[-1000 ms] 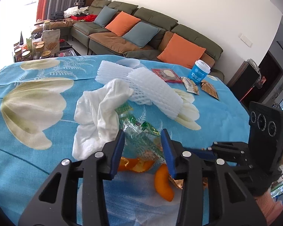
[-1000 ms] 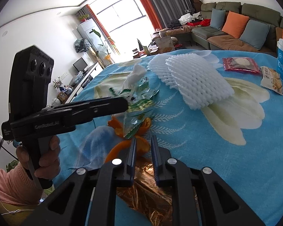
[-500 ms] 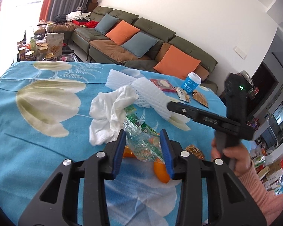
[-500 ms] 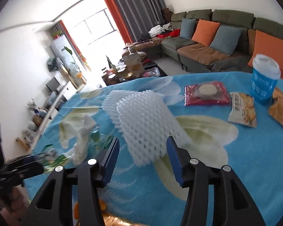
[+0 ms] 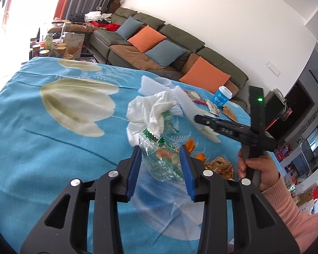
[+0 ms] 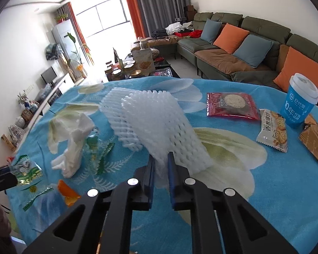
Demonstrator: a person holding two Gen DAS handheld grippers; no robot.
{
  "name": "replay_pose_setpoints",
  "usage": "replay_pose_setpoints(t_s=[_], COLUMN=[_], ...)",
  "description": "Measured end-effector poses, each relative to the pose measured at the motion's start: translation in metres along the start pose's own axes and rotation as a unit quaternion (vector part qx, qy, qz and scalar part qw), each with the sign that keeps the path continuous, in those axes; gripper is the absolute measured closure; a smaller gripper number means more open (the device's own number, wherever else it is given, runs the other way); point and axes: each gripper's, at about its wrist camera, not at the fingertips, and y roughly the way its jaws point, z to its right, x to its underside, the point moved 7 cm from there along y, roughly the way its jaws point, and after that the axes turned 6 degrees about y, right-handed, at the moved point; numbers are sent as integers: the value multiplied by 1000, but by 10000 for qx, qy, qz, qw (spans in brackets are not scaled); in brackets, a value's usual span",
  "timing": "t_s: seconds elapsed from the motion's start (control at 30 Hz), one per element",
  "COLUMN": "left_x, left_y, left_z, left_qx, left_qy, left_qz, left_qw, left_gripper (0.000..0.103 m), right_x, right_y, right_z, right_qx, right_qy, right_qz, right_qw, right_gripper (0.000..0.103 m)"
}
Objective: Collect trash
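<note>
On the left, the left gripper (image 5: 160,157) squeezes a crinkly clear plastic wrapper (image 5: 161,161) with green print between its blue pads. The wrapper is puffy and see-through, and it is lifted a little above the table's soft blue cloth (image 5: 53,144) with big pale flowers. Just behind it lies a crumpled white tissue (image 5: 149,111), all folds and bumps. Bits of orange peel (image 6: 67,192) and a shiny gold foil wrapper (image 5: 219,166) lie near it on the cloth. In the middle, the right gripper (image 6: 160,164) has just been closing, and its pads now pinch the near edge of a white foam net (image 6: 159,127), a squashy sheet full of little holes. To the right lie a red snack pack (image 6: 231,104), a white cracker pack (image 6: 272,130) and a round blue paper cup (image 6: 300,103) with a white lid, standing up.
</note>
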Motion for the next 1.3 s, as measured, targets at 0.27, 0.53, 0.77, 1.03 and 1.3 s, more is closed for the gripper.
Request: replay_pose_setpoints(t_s=[0.27, 0.53, 0.77, 1.03, 1.3], left_x=[12, 21, 33, 47, 61], left_y=[-31, -67, -90, -124, -163], left_z=[-19, -34, -48, -69, -104], left_qx=[-134, -507, -786, -1135, -1550], left_qy=[-104, -114, -188, -326, -621], left_qz=[202, 434, 526, 670, 854], left_qw=[9997, 9977, 9953, 9907, 9823], left_gripper=[66, 66, 66, 66, 66], right_x=[4, 19, 39, 53, 63], right_y=[-47, -82, -77, -59, -44], right_z=[-22, -70, -127, -189, -254], right_qx=[-473, -1163, -1724, -2145, -2441], right_qy=[-22, -330, -691, -1097, -1611], right_qz=[433, 644, 413, 107, -124], right_qw=[9979, 9906, 9817, 9705, 9562], right_gripper=[93, 93, 92, 92, 92])
